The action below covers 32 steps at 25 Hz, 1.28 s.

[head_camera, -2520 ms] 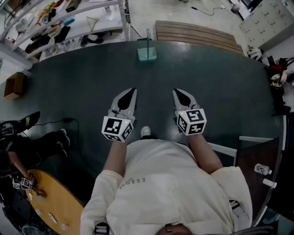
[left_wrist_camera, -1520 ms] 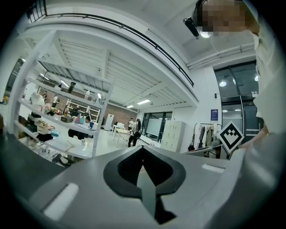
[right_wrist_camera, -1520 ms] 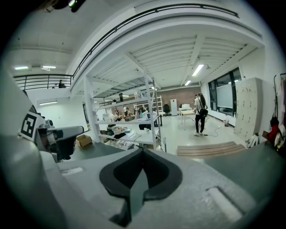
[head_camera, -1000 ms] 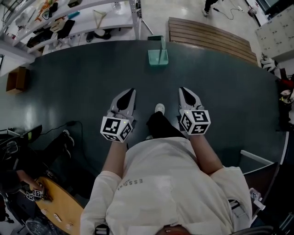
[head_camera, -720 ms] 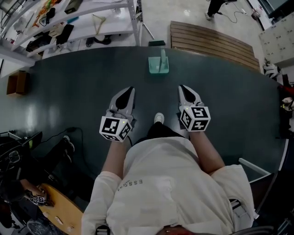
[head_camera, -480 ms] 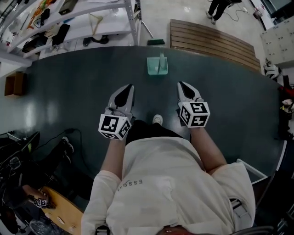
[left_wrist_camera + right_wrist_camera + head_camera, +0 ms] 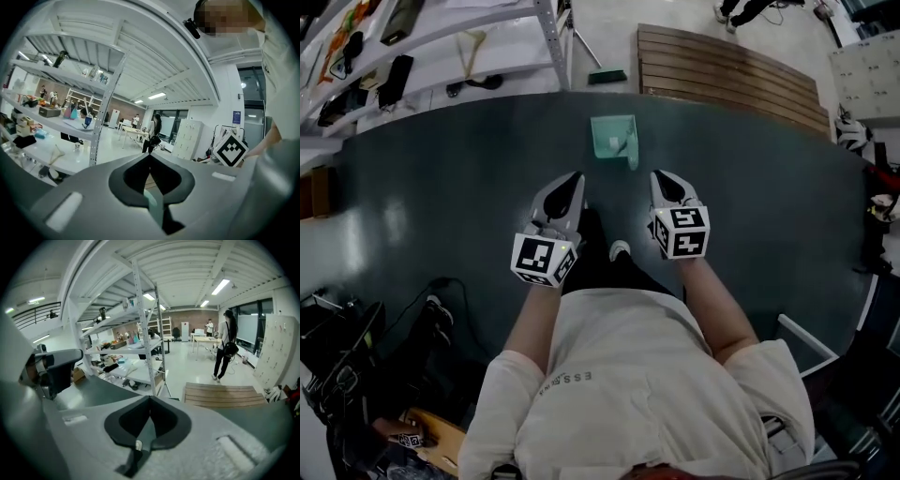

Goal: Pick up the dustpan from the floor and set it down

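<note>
A teal dustpan (image 7: pixel 612 137) with an upright handle stands on the dark green floor mat (image 7: pixel 469 187), just ahead of both grippers. My left gripper (image 7: pixel 575 176) is shut and empty, its tips a little short of the pan and to its left. My right gripper (image 7: pixel 661 176) is also shut and empty, near the pan's right front corner. In the left gripper view the jaws of the left gripper (image 7: pixel 150 155) meet at the tip, and a sliver of teal dustpan (image 7: pixel 151 200) shows through the gap below. The right gripper (image 7: pixel 150 399) likewise has closed jaws.
A slatted wooden board (image 7: pixel 722 70) lies beyond the mat at the back right. White shelving (image 7: pixel 441 42) with clutter stands at the back left, a green broom head (image 7: pixel 607 77) beside it. A cable (image 7: pixel 441 286) and a seated person are at lower left. My shoe (image 7: pixel 620 249) is between the grippers.
I have walked forward, so the dustpan now sits much closer to both grippers. Both grippers have dipped toward it and stayed shut.
</note>
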### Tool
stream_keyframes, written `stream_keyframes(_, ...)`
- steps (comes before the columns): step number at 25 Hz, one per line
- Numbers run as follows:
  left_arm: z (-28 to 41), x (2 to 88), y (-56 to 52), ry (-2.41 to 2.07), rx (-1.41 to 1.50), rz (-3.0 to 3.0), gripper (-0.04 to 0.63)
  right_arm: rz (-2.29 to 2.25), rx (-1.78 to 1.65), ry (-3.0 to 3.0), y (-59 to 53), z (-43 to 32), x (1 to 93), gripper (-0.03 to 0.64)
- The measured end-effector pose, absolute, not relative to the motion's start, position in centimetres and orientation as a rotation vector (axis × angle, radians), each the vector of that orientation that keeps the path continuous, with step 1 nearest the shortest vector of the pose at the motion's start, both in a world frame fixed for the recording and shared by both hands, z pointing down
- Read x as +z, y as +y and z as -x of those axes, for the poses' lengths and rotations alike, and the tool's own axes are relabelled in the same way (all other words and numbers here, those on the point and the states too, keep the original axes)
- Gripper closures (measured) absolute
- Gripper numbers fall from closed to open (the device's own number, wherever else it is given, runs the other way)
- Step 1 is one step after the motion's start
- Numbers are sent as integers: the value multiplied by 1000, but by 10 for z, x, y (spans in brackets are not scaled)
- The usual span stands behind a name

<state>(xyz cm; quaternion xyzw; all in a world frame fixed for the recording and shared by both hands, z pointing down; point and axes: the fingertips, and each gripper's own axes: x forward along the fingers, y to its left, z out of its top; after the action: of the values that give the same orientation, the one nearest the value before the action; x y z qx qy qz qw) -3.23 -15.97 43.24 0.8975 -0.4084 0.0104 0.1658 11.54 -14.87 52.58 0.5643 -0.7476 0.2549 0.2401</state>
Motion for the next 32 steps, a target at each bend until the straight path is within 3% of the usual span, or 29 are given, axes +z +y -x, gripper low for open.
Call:
stream_keyframes(2, 27, 444, -180, -1122, 46, -2565, 580, -1530, 765, -1983, -167, -113, 548, 624)
stream_keyframes(4, 22, 455, -199, -1088, 58, -2571, 580, -1509, 826, -1928, -185, -112, 571, 536)
stream_keyframes(12, 28, 516, -252, -1039, 148, -2532, 580, -1469, 977, -1694, -232, -113, 669, 419)
stream_keyframes(23, 32, 572, -271, -1014, 168, -2454, 580, -1396, 1094, -1521, -257, -117, 756, 422)
stream_keyframes(25, 31, 575, -267, -995, 171, -2440, 580, -1432, 1093, -1528, -260, -116, 759, 469)
stream_keyframes(32, 22, 568, -249, -921, 135, -2393, 580, -1460, 988, -1508, -264, -121, 758, 523)
